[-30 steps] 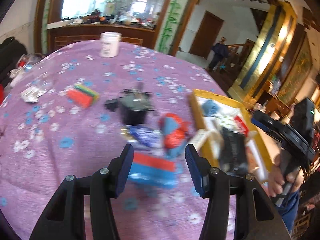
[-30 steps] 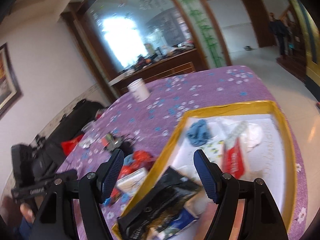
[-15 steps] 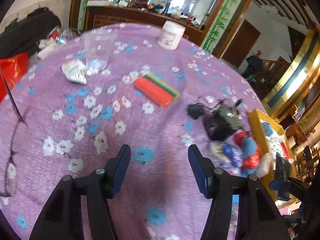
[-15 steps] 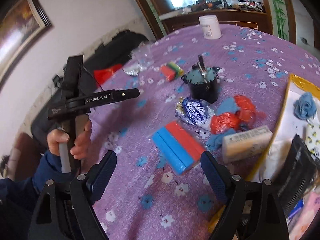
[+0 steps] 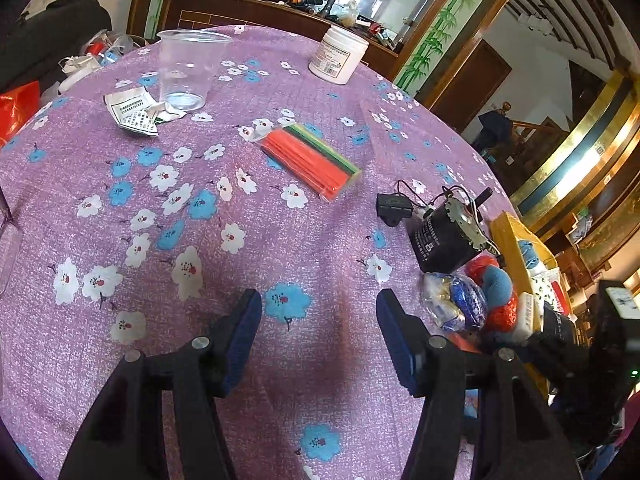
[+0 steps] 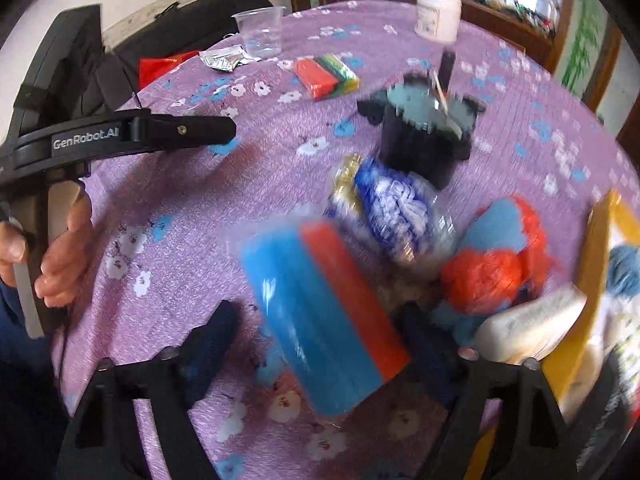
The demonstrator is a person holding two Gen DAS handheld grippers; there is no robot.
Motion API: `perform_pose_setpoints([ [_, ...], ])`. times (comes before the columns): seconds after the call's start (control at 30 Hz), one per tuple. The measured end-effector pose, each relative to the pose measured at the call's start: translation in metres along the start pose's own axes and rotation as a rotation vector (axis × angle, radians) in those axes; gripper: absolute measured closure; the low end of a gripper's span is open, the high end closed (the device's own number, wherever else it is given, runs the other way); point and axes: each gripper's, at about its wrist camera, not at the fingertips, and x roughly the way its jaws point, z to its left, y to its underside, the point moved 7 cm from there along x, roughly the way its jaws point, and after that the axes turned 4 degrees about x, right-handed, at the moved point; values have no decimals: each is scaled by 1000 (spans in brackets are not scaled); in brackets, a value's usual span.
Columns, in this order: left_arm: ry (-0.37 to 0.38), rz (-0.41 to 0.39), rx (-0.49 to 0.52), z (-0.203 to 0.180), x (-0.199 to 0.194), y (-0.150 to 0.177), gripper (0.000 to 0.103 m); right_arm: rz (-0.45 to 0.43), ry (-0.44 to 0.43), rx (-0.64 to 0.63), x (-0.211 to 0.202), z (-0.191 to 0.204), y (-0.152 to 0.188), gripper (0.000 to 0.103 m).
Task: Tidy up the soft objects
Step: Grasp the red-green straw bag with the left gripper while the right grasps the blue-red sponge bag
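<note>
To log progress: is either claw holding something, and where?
Nothing yet. Right claw has just been closing around the sponge pack, a gap showing; left claw is empty.

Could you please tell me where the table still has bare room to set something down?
The widest bare patch of tablecloth lies in front of the left gripper, bordered by the plastic cup, the pack of coloured strips and the black motor. It is crowded towards the yellow tray, around the blue and red sponge.

The left gripper (image 5: 319, 330) points downward, fingers apart with nothing between. The right gripper (image 6: 320, 340) has just been closing.
</note>
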Motion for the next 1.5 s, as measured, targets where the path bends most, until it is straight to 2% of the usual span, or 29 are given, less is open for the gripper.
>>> perform_pose_setpoints([
  [0.03,1,0,-1,0,-1,1,44,9,-43,19,-3,5,2,57],
  [0.13,-6,-3,-1,0,-1,1,44,-69,-128,17,-24,28,0,58],
  [0.23,-19,2,7,-1,0,1,44,-169,-164,12,-44,37,-6,59],
  [0.27,-29,3,10,-1,0,0,44,-233,-174,10,-54,35,-9,59],
  [0.37,-47,28,5,-4,-2,-7,44,-295,-211,87,-62,14,-10,59],
  [0.5,-51,74,-62,-9,0,-39,44,-369,-228,176,-80,-13,-11,59],
  [0.67,-181,88,-180,-1,35,-99,44,-453,-248,239,-104,-28,-12,59],
  [0.77,-204,131,-239,7,65,-116,44,-464,-260,263,-110,-35,-12,59],
  [0.83,-239,129,-256,8,74,-122,45,-468,-270,279,-110,-37,-13,59],
  [0.93,-299,116,-212,2,85,-133,44,-472,-273,278,-110,-39,-15,59],
  [1.0,-307,136,-205,0,95,-135,44,-470,-275,279,-110,-39,-15,59],
  [1.13,-428,158,-158,6,108,-131,44,-470,-275,297,-109,-43,-14,59],
  [1.17,-439,160,-142,7,109,-130,44,-472,-273,299,-109,-44,-14,59],
  [1.2,-432,167,-123,9,110,-126,45,-472,-274,298,-110,-43,-13,59],
  [1.33,-402,152,-46,11,103,-114,56,-475,-266,299,-109,-44,-14,59],
  [1.5,-348,147,-29,11,75,-86,63,-478,-258,310,-108,-46,-13,59],
])
